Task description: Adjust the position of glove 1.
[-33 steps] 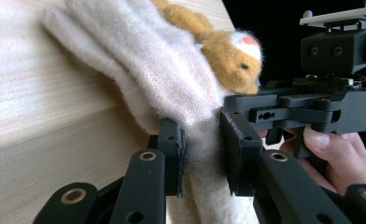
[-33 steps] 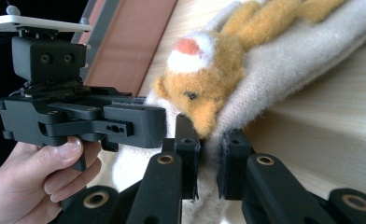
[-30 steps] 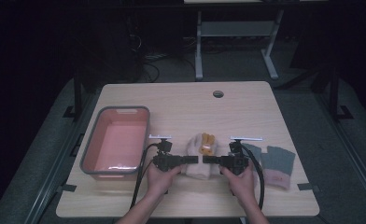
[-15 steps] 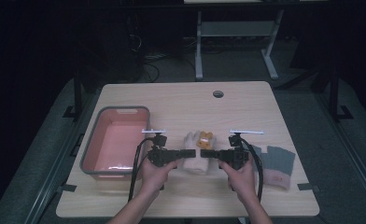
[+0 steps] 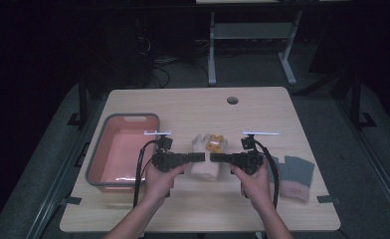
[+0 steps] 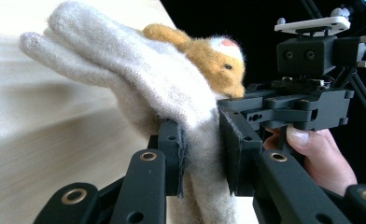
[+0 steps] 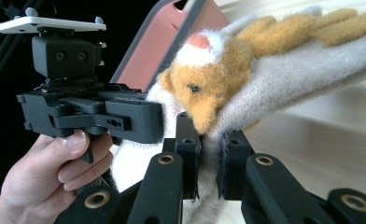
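Left gripper (image 5: 199, 158): jaws closed on the cuff edge of the cream glove (image 6: 139, 79), pinching the knit between its two pads; in the high view it sits left of centre in the frame, pointing toward the right of the frame.
Right gripper (image 5: 217, 158): jaws closed on the opposite cuff edge of the same glove, a fold of cream knit squeezed between the pads in the right gripper view; it points toward the left of the frame, tip to tip with the other gripper.
Glove position: centre of the high view on the wooden table (image 5: 193, 107), between the two grippers, with the cuff toward the bottom of the frame and the fingers toward the top.
Glove axis: long axis runs bottom to top of the high view, across the line joining the grippers; fingers point away from the person.
Key relation: both grippers hold the cuff from either side and are equally near, so my guess is any next move hinges on pulling the cuff apart or lifting evenly.
Orange animal patch (image 7: 204, 79): lies on the glove's upper face, near the fingers.
Pink bin (image 5: 99, 157): left of the frame, just beside the left hand (image 5: 159, 180).
Grey glove (image 5: 293, 177): lower right, lying flat beside the right hand (image 5: 252, 181).
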{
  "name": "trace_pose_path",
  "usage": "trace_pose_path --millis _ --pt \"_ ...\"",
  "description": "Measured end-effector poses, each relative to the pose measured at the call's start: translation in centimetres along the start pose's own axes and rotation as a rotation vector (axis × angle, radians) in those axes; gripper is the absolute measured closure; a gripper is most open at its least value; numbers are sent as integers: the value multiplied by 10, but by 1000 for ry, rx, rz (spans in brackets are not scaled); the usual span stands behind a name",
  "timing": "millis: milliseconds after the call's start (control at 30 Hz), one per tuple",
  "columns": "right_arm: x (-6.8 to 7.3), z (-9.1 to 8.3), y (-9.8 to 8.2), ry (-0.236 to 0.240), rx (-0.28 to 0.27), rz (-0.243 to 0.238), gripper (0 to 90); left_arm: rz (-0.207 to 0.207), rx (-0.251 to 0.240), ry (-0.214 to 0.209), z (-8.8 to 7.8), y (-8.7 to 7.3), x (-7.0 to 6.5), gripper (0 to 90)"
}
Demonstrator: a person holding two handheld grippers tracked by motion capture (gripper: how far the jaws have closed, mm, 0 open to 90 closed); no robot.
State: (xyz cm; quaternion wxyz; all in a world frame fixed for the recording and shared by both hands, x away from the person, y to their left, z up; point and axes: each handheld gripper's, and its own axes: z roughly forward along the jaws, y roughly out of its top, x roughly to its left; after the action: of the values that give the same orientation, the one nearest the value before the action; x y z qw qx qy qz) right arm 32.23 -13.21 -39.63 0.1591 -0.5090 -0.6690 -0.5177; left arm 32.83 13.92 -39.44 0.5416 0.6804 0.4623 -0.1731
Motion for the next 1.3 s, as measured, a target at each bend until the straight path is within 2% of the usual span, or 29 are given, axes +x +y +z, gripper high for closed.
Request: trace_pose_path --millis 200,500,600,833,1167,1300 --pt "9 5 8 7 8 -22 812 -3 -16 -5 -10 6 -1 715" --pt "25 14 24 14 23 -50 812 21 -34 -4 -29 18 0 717" --pt "31 19 29 18 28 -61 812 12 -52 -5 -36 22 0 718" --pt "42 30 42 28 43 -88 813 21 -59 -1 -52 31 2 719" --pt "58 46 56 36 72 -135 813 2 -77 -1 -74 39 7 722" --pt "64 52 61 42 81 -143 813 8 -83 4 -81 42 8 722"
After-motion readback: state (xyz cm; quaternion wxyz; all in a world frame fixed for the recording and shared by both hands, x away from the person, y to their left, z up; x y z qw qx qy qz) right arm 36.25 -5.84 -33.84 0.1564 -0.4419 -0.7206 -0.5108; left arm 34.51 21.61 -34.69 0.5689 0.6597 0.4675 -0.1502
